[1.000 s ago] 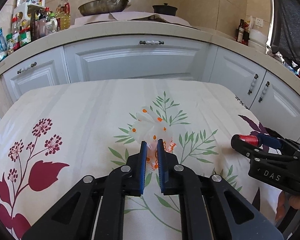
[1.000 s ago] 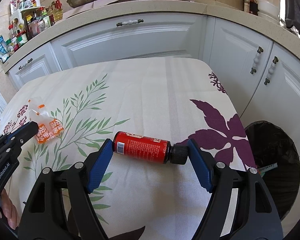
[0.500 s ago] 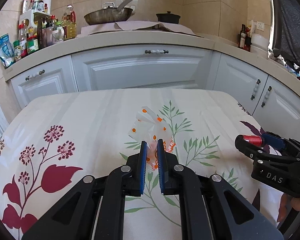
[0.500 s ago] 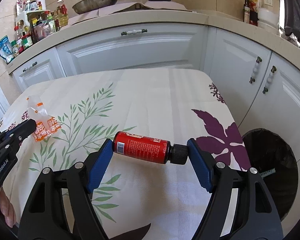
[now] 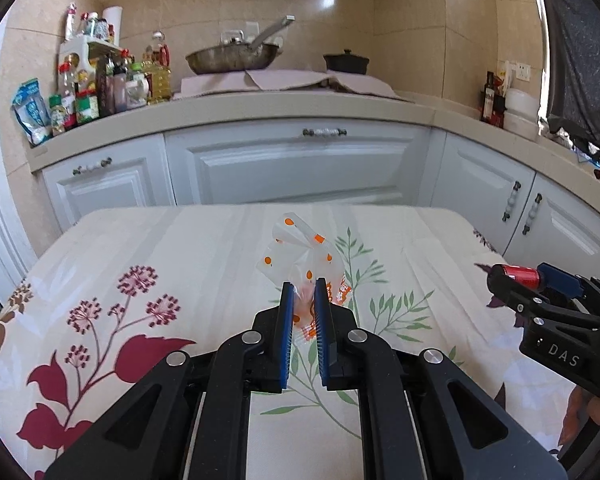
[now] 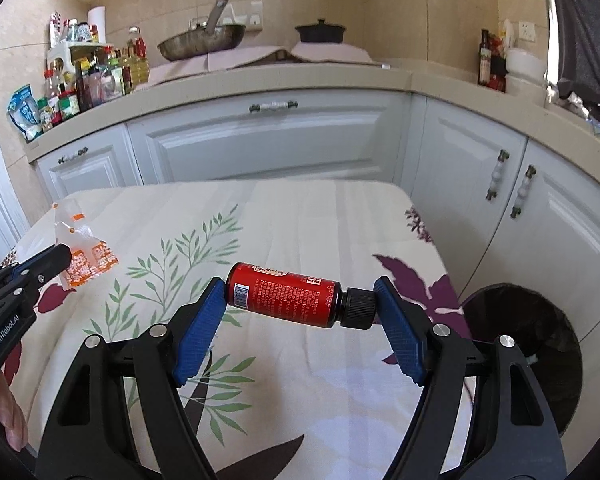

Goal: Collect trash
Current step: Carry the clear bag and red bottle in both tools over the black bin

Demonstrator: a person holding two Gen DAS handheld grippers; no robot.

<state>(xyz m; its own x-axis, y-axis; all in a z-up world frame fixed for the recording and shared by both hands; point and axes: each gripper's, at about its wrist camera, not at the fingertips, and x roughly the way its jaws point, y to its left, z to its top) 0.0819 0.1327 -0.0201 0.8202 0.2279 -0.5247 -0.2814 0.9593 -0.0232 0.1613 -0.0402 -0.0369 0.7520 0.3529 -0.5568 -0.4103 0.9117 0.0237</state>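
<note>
My left gripper point(image 5: 302, 300) is shut on a clear plastic wrapper point(image 5: 300, 252) with orange print and holds it above the floral tablecloth point(image 5: 160, 264). The wrapper also shows in the right wrist view point(image 6: 82, 254), pinched by the left gripper point(image 6: 58, 260). My right gripper point(image 6: 300, 304) is shut on a red bottle point(image 6: 284, 294) with a black cap, gripped end to end and held above the table. The right gripper and the bottle point(image 5: 516, 274) show at the right of the left wrist view. A black-lined trash bin point(image 6: 528, 352) stands on the floor right of the table.
White cabinets point(image 5: 300, 164) run behind and to the right of the table. The counter holds bottles and jars point(image 5: 100, 84), a pan point(image 5: 232, 56) and a black pot point(image 5: 346, 62). The table's right edge point(image 6: 440, 248) is next to the bin.
Both grippers have risen with their loads: the wrapper and the bottle sit higher above the table, and more of the counter and wall is in view. Neither grip has changed.
</note>
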